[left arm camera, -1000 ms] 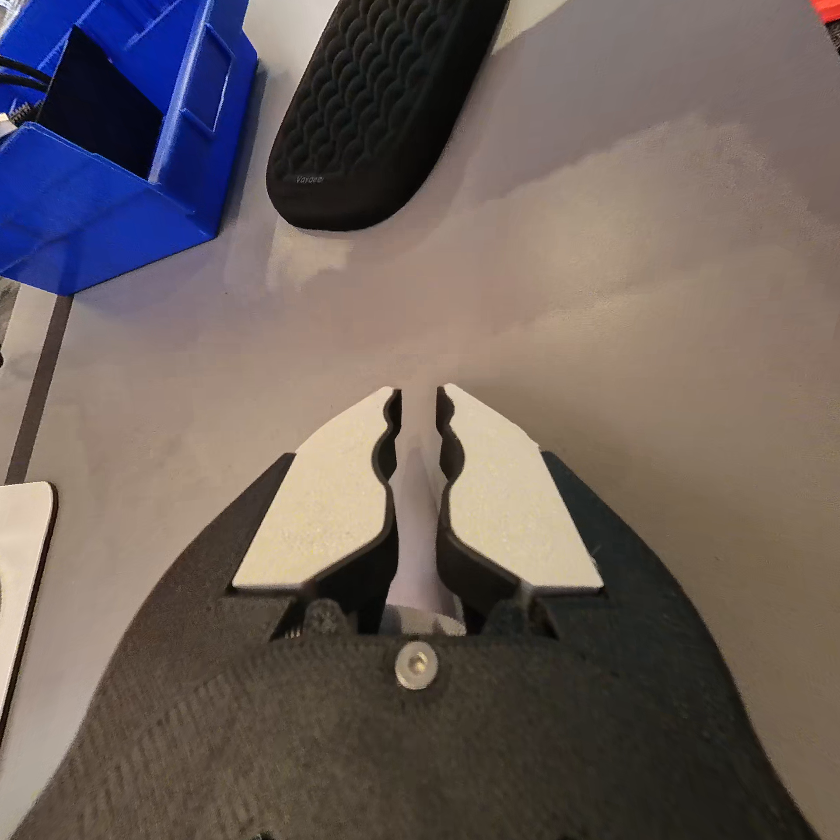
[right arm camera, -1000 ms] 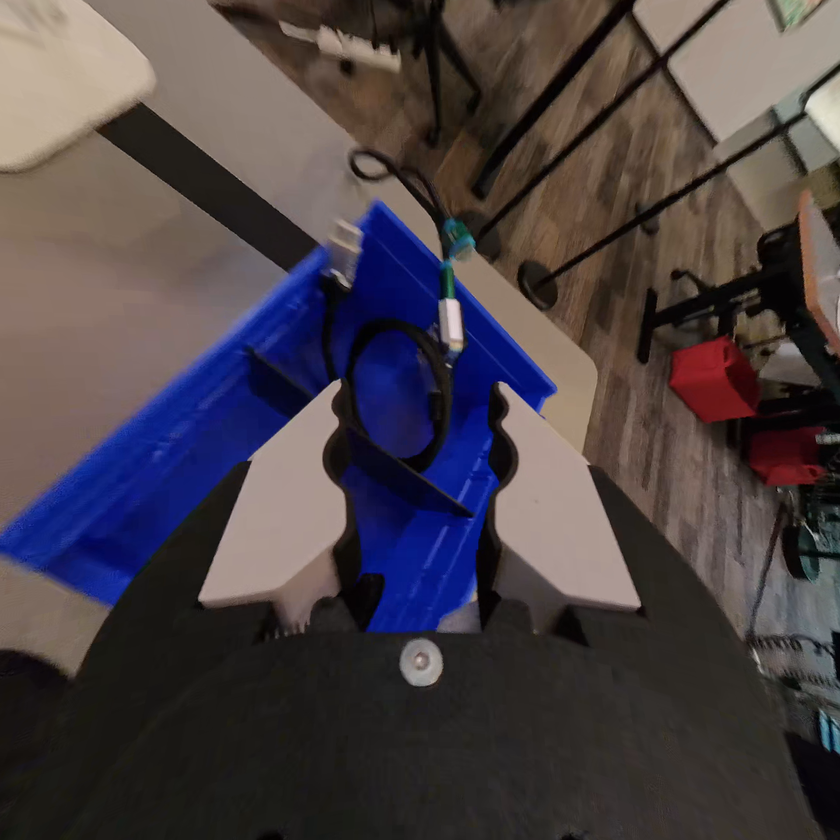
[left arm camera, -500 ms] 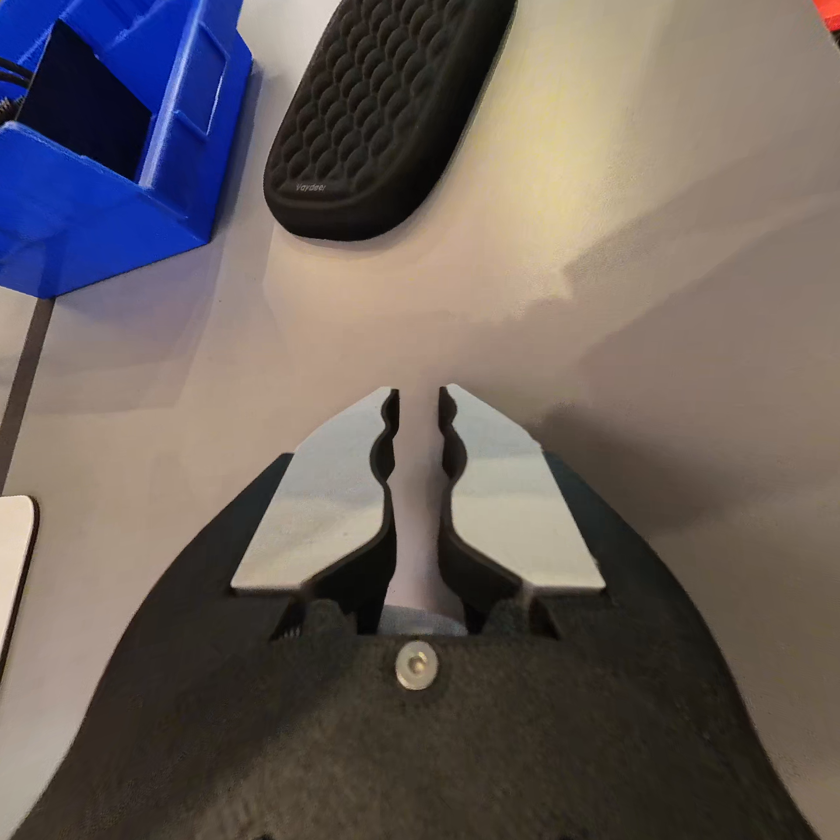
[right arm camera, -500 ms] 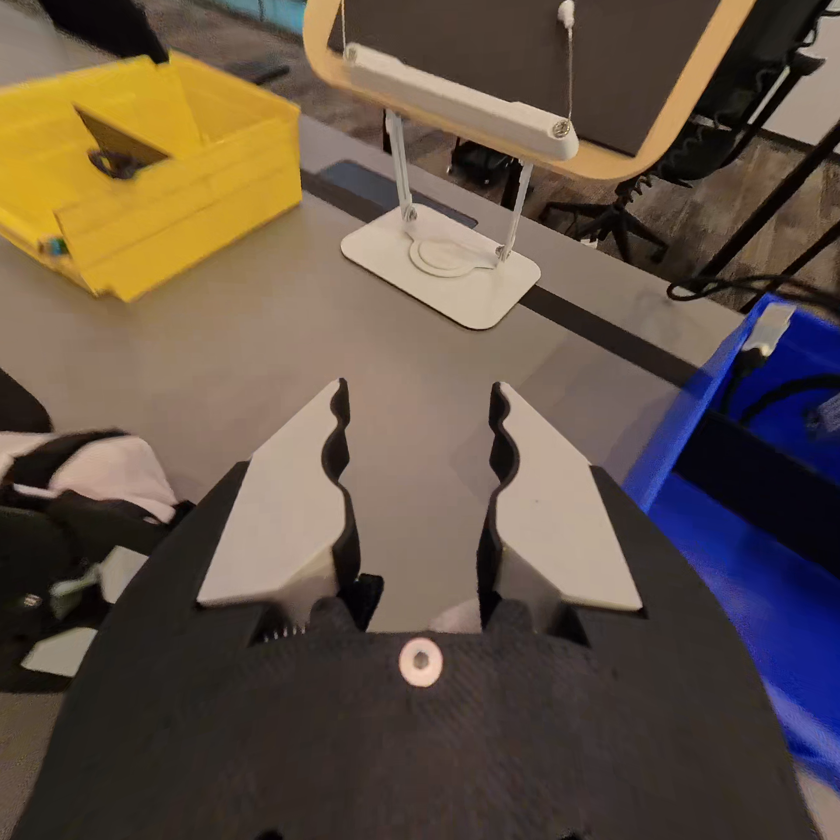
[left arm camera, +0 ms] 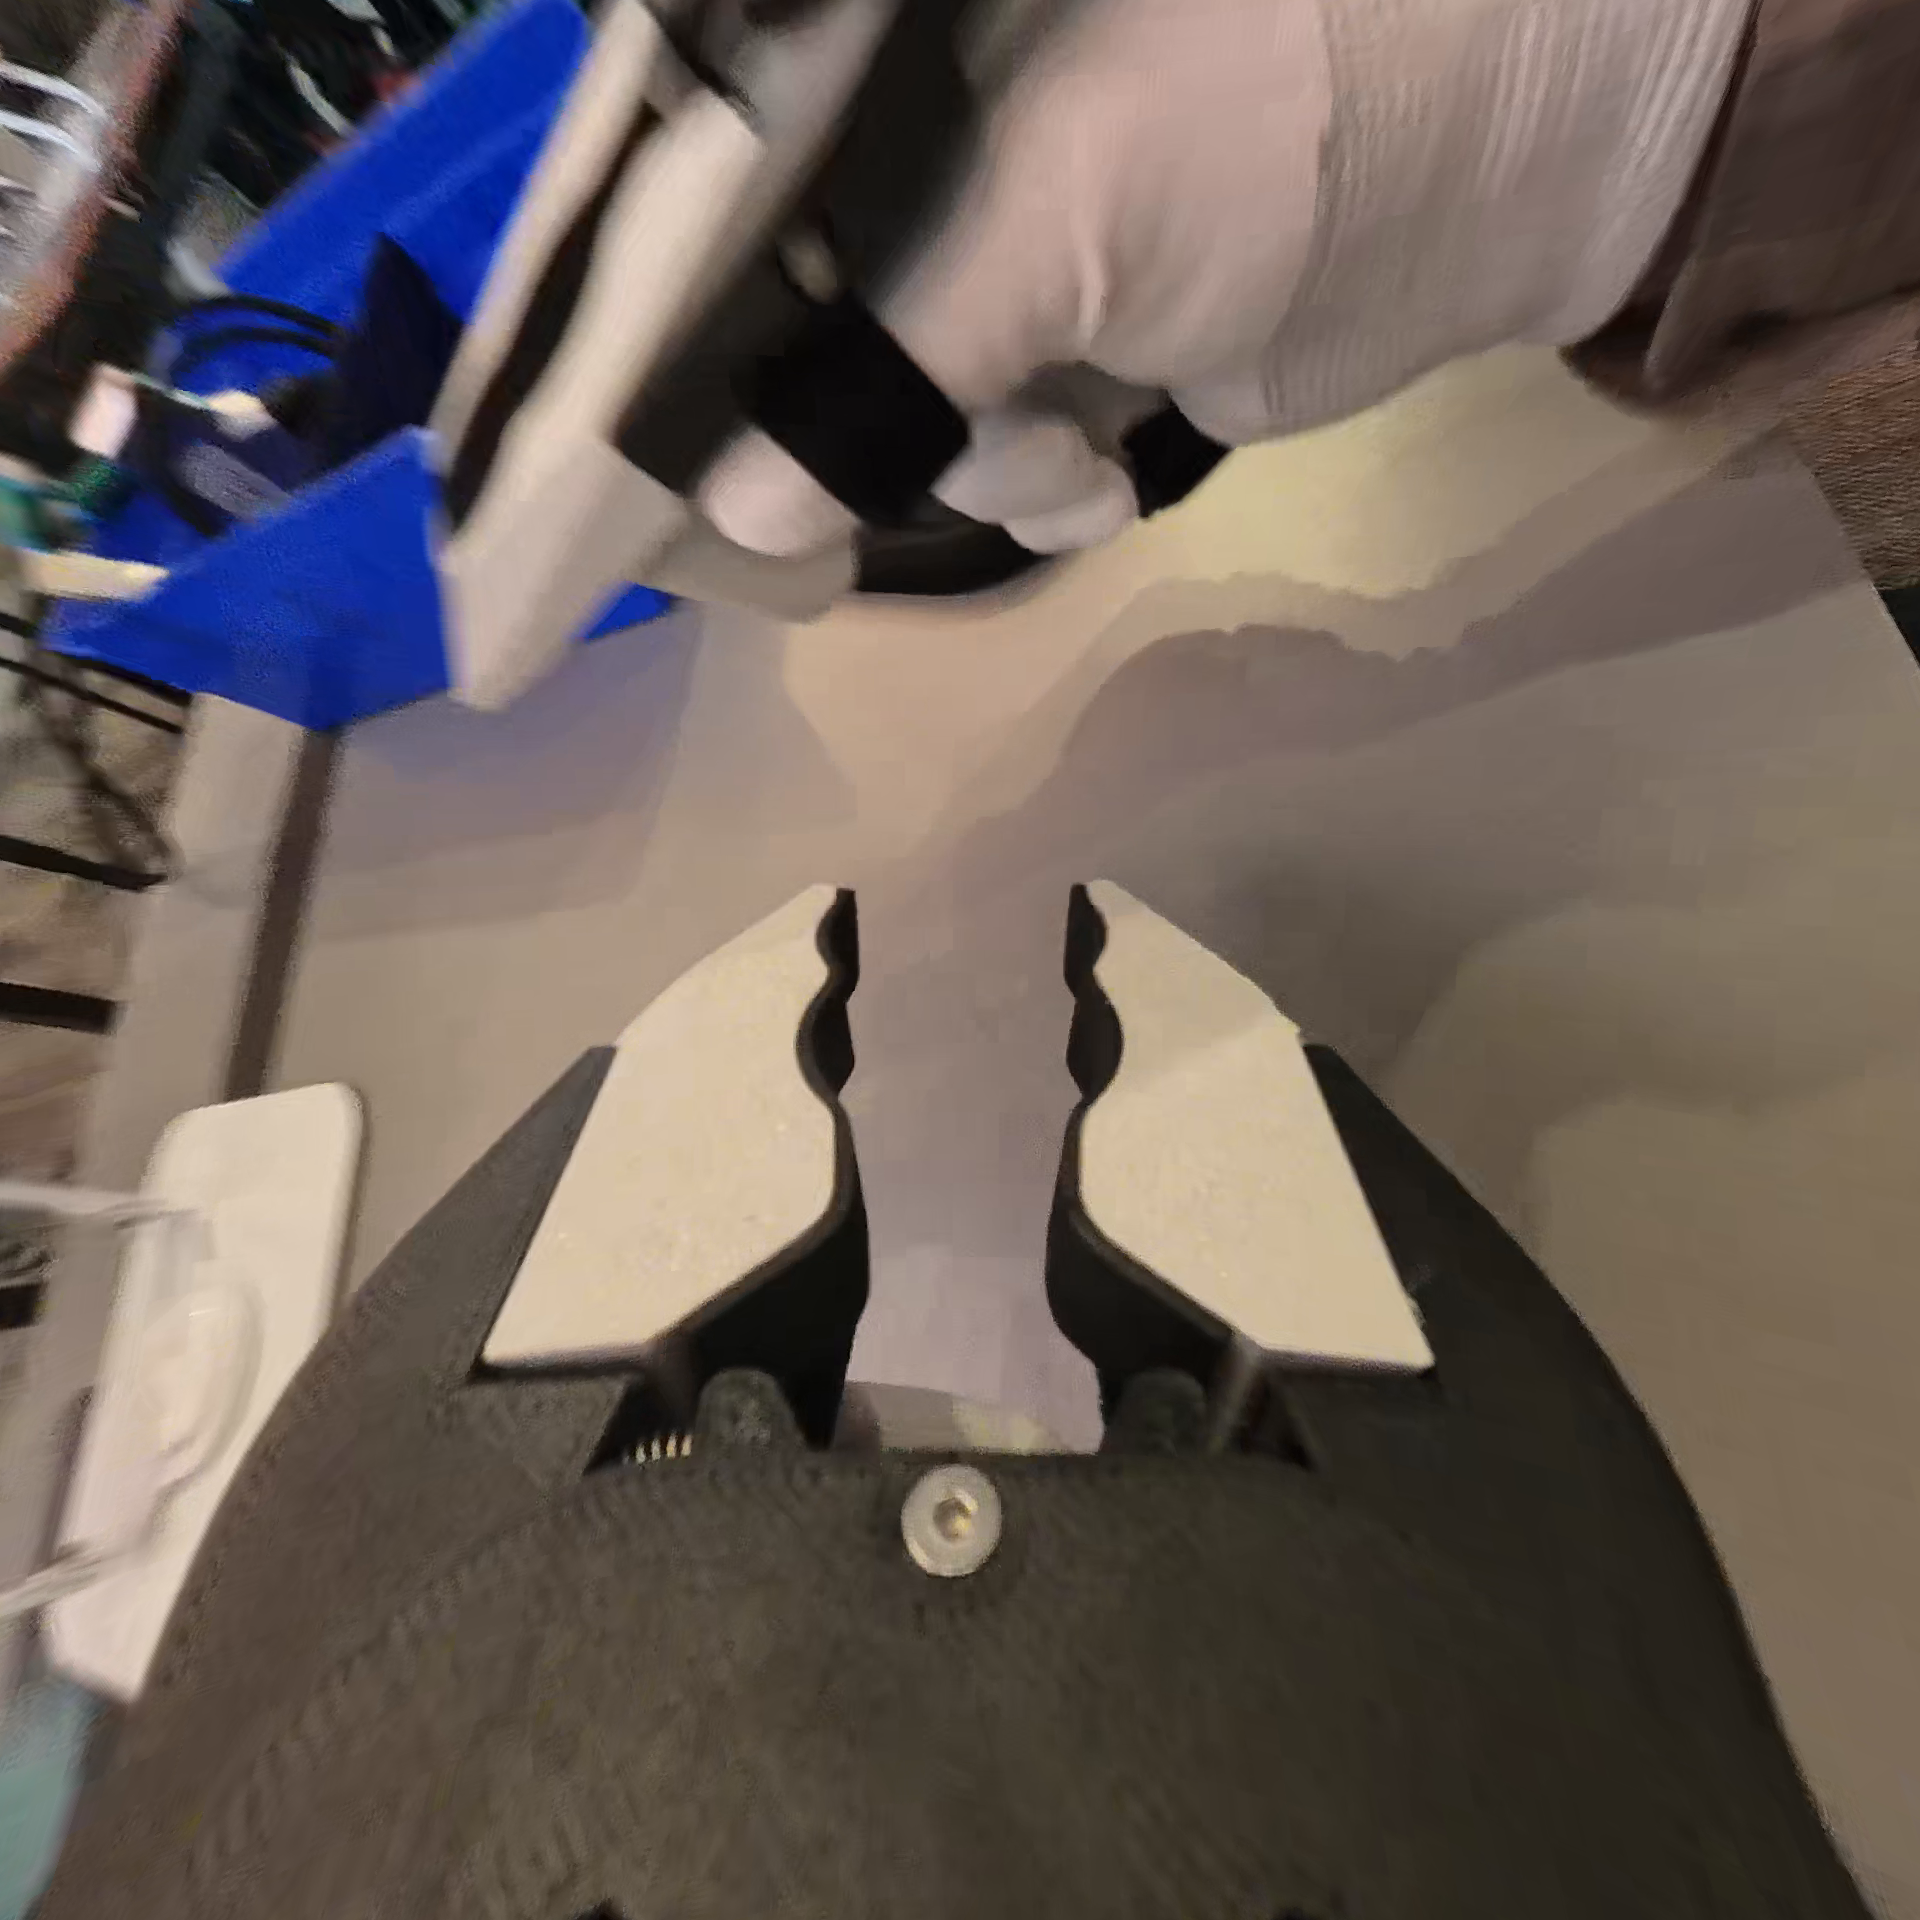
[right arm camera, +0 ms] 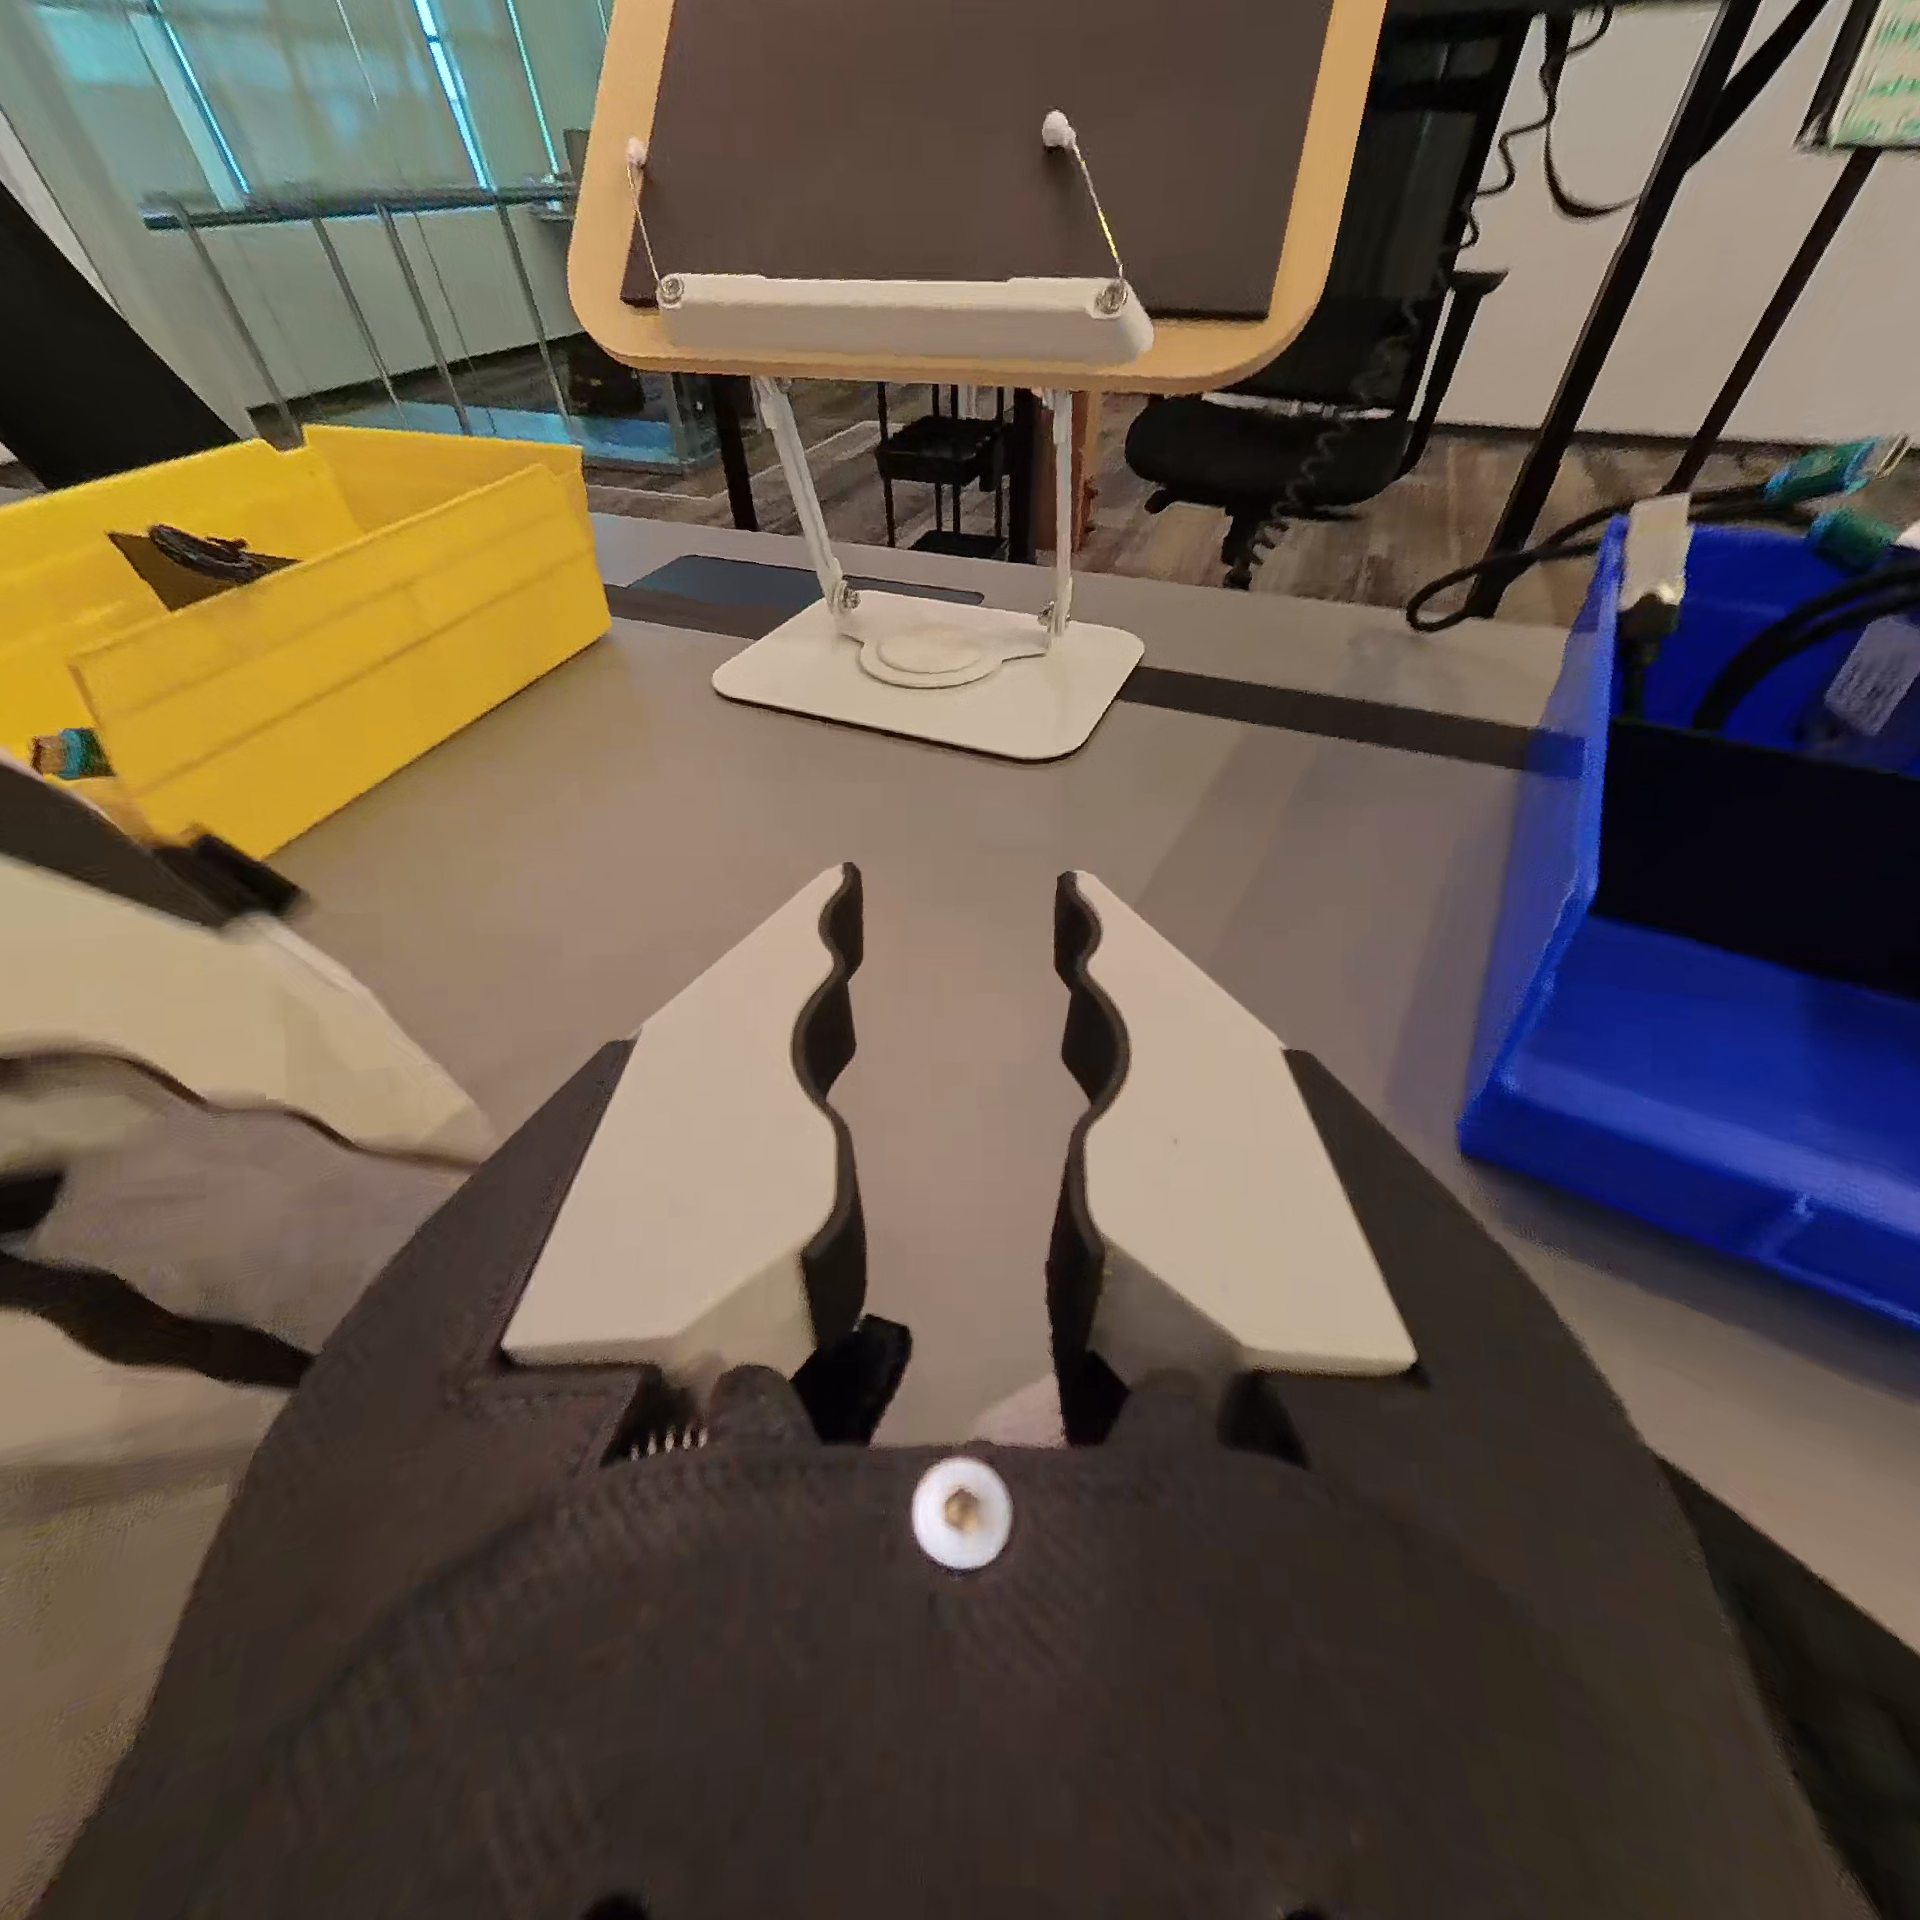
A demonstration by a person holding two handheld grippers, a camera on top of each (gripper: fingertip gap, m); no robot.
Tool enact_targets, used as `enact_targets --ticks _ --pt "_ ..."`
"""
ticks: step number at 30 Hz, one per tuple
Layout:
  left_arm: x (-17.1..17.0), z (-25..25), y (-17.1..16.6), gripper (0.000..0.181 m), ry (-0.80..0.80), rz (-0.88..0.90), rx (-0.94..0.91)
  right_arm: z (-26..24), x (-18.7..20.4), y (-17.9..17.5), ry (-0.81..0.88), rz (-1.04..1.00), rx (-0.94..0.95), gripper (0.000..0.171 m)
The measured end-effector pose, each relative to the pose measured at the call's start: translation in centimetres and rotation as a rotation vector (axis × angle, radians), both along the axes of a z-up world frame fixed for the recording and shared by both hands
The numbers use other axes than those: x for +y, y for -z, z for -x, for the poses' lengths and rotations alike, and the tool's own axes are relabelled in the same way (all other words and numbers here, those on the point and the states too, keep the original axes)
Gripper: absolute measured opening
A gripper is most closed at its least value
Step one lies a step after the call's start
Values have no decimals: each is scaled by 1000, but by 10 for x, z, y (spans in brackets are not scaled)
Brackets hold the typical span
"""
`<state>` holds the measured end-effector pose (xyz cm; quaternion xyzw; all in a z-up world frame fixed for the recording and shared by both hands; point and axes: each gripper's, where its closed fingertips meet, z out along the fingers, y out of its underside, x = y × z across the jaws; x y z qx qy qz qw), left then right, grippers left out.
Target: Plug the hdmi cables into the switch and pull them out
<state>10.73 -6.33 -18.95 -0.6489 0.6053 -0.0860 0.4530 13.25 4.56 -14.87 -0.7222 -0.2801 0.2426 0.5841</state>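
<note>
My left gripper (left arm camera: 961, 904) is open and empty, low over the grey table (left arm camera: 1455, 935). My right gripper (right arm camera: 956, 878) is open and empty above the table (right arm camera: 935, 810). It also shows blurred in the left wrist view (left arm camera: 551, 416), held by a gloved hand (left arm camera: 1195, 260) in front of the blue bin (left arm camera: 312, 592). Black cables (right arm camera: 1766, 644) with silver and green plugs lie in the blue bin (right arm camera: 1662, 1091) at the right. A small green-tipped plug (right arm camera: 68, 753) pokes out by the yellow bin (right arm camera: 343, 686). I cannot make out the switch.
A white stand (right arm camera: 935, 675) carrying a wood-framed dark board (right arm camera: 956, 156) stands mid-table; its base also shows in the left wrist view (left arm camera: 208, 1351). A black wrist rest (left arm camera: 935, 561) lies mostly hidden behind the gloved hand. A blurred pale shape (right arm camera: 156, 1039) fills the left edge.
My right gripper swung from over the blue bin to face the stand and narrowed its jaws. My left gripper opened wider and turned; the right gripper and hand came into its view.
</note>
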Motion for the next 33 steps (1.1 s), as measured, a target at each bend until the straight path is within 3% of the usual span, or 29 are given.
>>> enact_targets --ticks 1,6,12,17,24,28,33 --pt "4 10 -16 38 -21 -40 -3 2 1 0 -1 -22 -8 33" --pt "36 96 -101 35 -261 -275 -43 29 -3 8 -46 -136 -145 27" --pt "60 248 -147 29 -662 -373 -67 56 -8 19 -118 -199 -275 26" --pt "51 335 -138 22 -834 -361 43 74 -6 32 -163 -231 -372 23" --pt "49 391 -101 26 -962 -250 108 99 -10 40 -221 -256 -423 22" --pt "75 398 -76 32 -936 -27 27 110 -10 46 -254 -251 -436 22" --pt "128 416 -45 30 -893 259 113 120 -7 49 -277 -225 -415 22"
